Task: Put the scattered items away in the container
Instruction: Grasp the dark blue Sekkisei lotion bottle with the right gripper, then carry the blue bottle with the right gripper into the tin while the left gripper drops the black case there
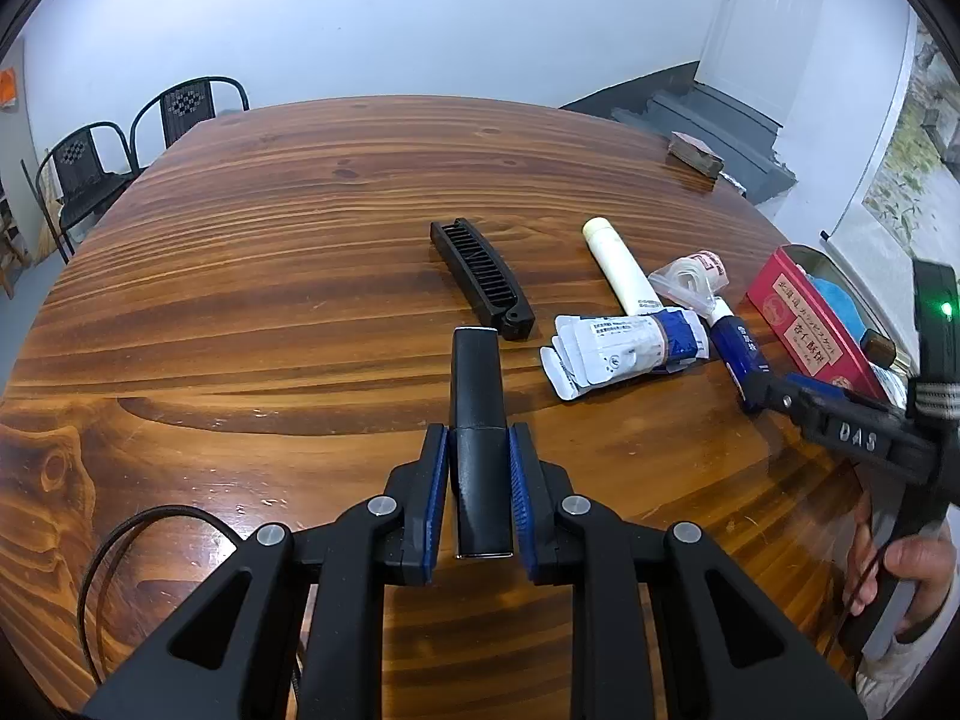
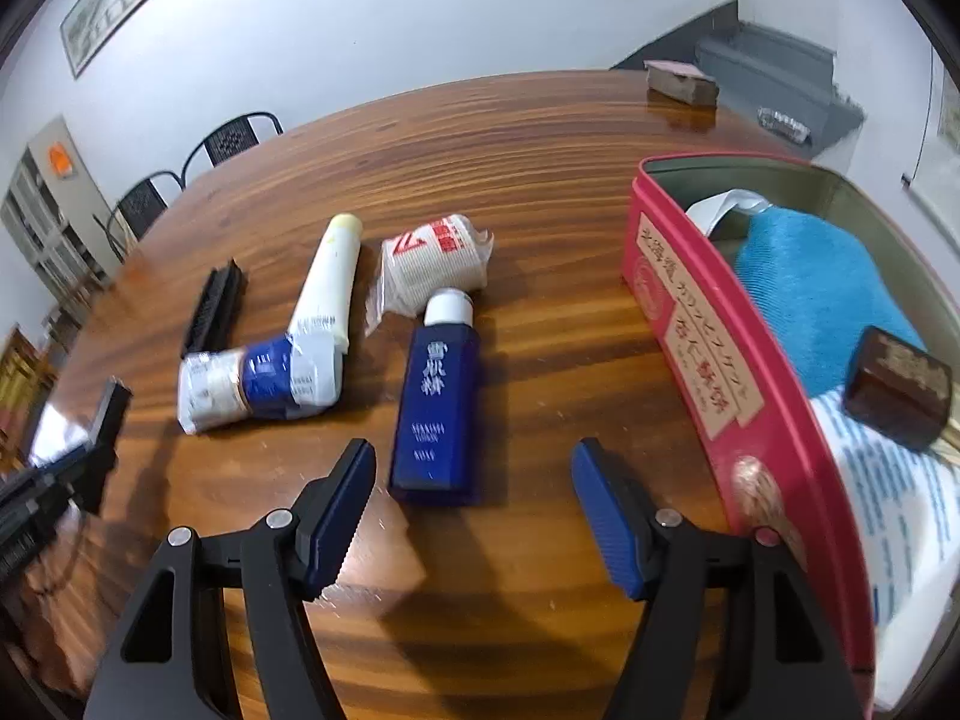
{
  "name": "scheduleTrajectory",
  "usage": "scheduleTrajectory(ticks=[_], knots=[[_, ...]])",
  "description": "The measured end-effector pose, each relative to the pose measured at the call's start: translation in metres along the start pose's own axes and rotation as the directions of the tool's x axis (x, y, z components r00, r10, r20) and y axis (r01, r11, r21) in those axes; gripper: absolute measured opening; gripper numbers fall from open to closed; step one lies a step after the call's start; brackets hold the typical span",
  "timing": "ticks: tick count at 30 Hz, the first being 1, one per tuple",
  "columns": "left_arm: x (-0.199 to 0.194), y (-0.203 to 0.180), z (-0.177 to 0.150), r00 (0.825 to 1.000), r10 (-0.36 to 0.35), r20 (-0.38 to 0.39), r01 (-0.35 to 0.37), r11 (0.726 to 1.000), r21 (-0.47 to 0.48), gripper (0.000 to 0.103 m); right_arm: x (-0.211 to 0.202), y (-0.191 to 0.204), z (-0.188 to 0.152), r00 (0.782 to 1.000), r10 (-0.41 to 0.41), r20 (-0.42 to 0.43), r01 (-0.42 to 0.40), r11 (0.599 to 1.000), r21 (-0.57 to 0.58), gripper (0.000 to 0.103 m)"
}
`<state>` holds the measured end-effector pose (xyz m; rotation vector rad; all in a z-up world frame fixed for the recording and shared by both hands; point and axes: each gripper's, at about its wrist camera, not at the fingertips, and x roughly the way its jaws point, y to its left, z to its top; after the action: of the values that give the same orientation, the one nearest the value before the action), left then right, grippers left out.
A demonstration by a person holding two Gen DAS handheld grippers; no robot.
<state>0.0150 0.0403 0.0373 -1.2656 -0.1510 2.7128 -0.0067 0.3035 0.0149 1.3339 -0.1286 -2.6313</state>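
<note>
My left gripper [image 1: 478, 450] is shut on a black stick-shaped case [image 1: 477, 414] and holds it above the wooden table. My right gripper [image 2: 471, 483] is open and empty, just short of a blue bottle with a white cap [image 2: 437, 402] lying on the table. The bottle also shows in the left wrist view [image 1: 735, 351]. A red tin [image 2: 678, 312] stands to the right and holds a blue cloth [image 2: 822, 300], a small brown box [image 2: 897, 390] and printed packets. A black comb [image 1: 483, 279], a cream tube [image 1: 621, 267], a white-and-blue packet [image 1: 624, 351] and a wrapped bandage roll [image 2: 435, 258] lie loose.
The wooden table [image 1: 270, 276] spreads wide to the left and back. A brown block [image 1: 696, 153] sits at its far right corner. Two black chairs [image 1: 138, 138] stand beyond the far left edge. A cable [image 1: 120, 546] loops by my left gripper.
</note>
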Motion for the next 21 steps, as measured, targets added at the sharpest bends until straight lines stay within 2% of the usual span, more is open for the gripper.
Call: scheduleTrajectory(ticks=[2,6,8,9,10,11,16,21], knots=[[-0.001,0.000,-0.001,1.000,0.000,0.002,0.000,1.000,0.000,0.022,0.005,0.004,0.005,1.000,-0.001,0.001,0.001,1.000,-0.007,0.072],[-0.001,-0.001,-0.001,1.000,-0.001,0.004,0.001,1.000,0.000,0.022,0.015,0.018,0.012,0.997,-0.074,0.009,0.074,0.994,-0.076,0.071],[-0.002,-0.001,-0.001,1.000,-0.002,0.006,0.002,1.000,0.000,0.022,0.017,0.023,0.011,0.994,-0.111,0.022,0.113,0.987,-0.112,0.053],[-0.003,-0.002,-0.001,1.000,-0.004,0.007,0.004,1.000,0.000,0.022,0.017,0.025,0.010,0.992,-0.123,0.028,0.126,0.984,-0.128,0.048],[-0.003,-0.003,-0.001,1.000,-0.005,0.009,0.005,1.000,0.001,0.022,0.015,0.026,0.009,0.993,-0.110,0.031,0.113,0.985,-0.131,0.035],[-0.003,-0.003,-0.001,1.000,-0.007,0.011,0.007,1.000,0.002,0.022,0.014,0.025,0.008,0.994,-0.107,0.031,0.110,0.986,-0.129,0.032],[-0.007,-0.006,0.001,1.000,-0.016,0.023,0.016,1.000,0.003,0.022,0.004,0.013,0.008,0.998,-0.046,0.046,0.050,0.996,-0.070,0.032],[-0.011,-0.013,0.002,0.999,-0.028,0.031,0.028,1.000,-0.002,0.022,-0.023,0.013,0.009,0.992,-0.005,0.128,0.011,0.999,-0.050,0.032]])
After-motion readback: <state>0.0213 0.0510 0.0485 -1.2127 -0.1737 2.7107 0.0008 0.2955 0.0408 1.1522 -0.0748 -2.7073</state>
